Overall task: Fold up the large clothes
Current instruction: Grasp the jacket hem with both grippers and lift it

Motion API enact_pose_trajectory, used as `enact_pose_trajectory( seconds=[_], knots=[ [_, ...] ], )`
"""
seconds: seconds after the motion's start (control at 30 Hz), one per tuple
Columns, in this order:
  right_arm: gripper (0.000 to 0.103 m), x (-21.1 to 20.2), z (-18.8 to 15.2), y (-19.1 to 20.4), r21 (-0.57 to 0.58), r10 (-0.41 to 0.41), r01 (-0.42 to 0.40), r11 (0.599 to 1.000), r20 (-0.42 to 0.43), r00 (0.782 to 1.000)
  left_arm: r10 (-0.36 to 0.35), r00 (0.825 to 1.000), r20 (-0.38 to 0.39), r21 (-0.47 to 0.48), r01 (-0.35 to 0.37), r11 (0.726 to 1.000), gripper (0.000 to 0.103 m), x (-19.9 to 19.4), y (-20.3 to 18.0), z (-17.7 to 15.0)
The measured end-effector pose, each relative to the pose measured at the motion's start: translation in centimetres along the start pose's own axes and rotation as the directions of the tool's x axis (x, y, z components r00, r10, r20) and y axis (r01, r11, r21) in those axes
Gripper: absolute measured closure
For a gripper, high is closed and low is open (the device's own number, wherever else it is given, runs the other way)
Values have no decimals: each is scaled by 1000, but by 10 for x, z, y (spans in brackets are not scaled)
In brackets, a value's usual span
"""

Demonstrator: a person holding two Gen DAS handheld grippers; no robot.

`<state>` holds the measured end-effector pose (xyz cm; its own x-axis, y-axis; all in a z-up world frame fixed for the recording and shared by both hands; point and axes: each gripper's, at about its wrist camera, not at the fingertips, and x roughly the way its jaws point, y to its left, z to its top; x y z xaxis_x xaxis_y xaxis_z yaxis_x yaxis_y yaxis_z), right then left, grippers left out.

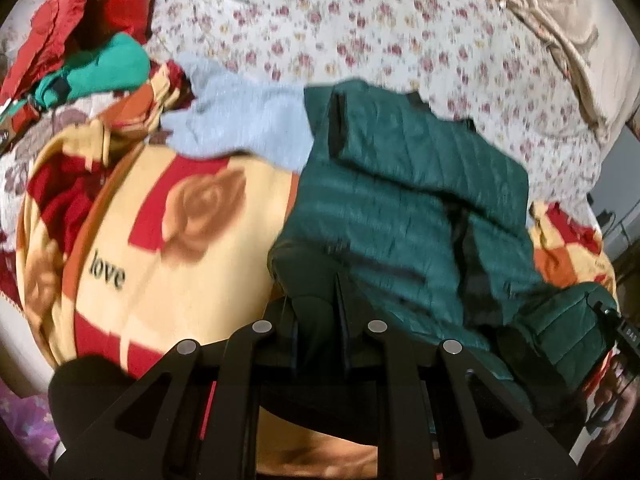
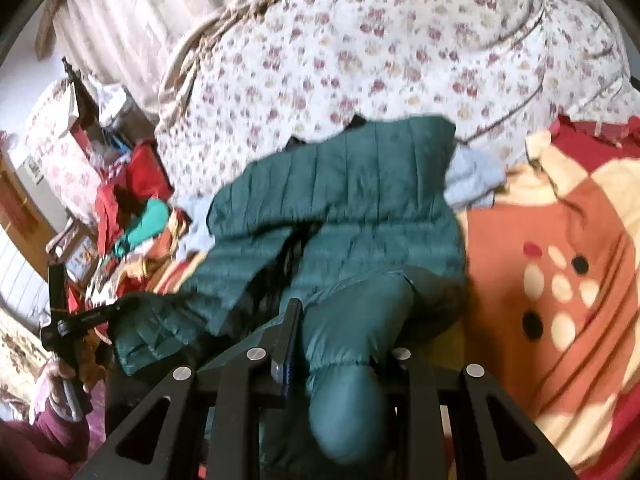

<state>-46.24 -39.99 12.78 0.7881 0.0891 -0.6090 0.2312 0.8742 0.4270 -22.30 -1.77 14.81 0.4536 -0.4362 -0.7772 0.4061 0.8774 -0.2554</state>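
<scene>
Both claws are clenching the near edge of the green jacket (image 1: 404, 200), left claw (image 1: 320, 312) and right claw (image 2: 340, 344) side by side, while its length is stretching straight away from them across the blanket (image 1: 160, 248).

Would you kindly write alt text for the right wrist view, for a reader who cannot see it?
The right gripper is shut on a dark green quilted jacket lying on a bed. A rose-patterned blanket lies under it and to the right, a floral quilt behind. At far left, the left gripper pinches another part of the jacket.
</scene>
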Motion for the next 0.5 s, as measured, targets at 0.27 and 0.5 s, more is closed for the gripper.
enact_pose_trajectory(
  seconds=[0.27, 0.5],
  knots=[
    [79, 9, 55, -8, 30, -14, 11, 999, 85, 996, 1, 993, 116, -17, 2, 1000, 89, 0, -16, 60],
    [79, 44, 117, -27, 74, -49, 40, 996, 118, 992, 41, 983, 178, -16, -39, 999, 89, 26, -46, 132]
  ],
)
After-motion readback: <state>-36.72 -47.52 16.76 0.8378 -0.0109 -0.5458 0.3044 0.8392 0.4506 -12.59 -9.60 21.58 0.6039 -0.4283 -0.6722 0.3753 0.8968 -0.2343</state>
